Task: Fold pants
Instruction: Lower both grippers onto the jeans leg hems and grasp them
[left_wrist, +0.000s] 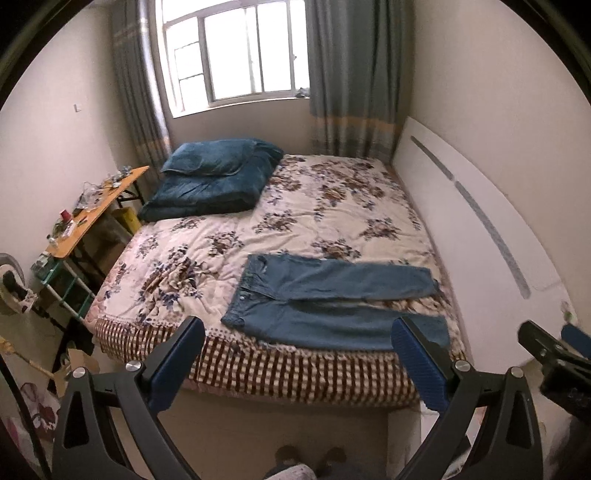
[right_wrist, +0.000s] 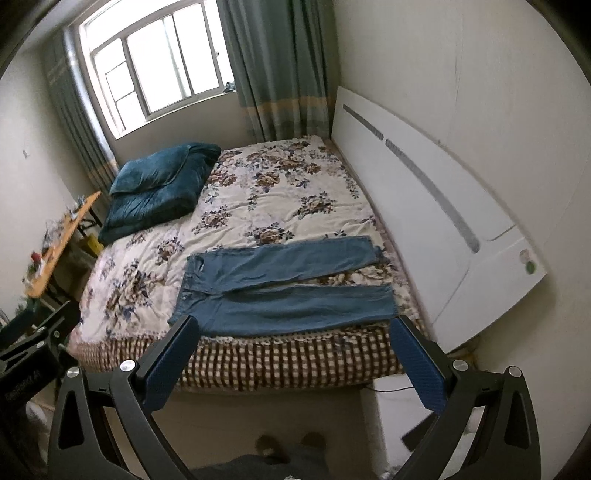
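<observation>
Blue jeans (left_wrist: 325, 295) lie spread flat on the near part of the bed, waistband to the left, both legs stretched right and slightly apart. They also show in the right wrist view (right_wrist: 288, 284). My left gripper (left_wrist: 297, 328) is open and empty, held in the air in front of the bed's near edge, short of the jeans. My right gripper (right_wrist: 293, 328) is open and empty too, at about the same distance from the bed. The right gripper also shows at the right edge of the left wrist view (left_wrist: 554, 350).
The bed has a floral quilt (left_wrist: 314, 206) and a checked skirt (left_wrist: 295, 373). A folded teal blanket and pillow (left_wrist: 210, 177) lie at the far left corner. A white headboard (left_wrist: 480, 229) runs along the right. A cluttered wooden table (left_wrist: 92, 214) stands left. The person's feet (left_wrist: 310, 458) are below.
</observation>
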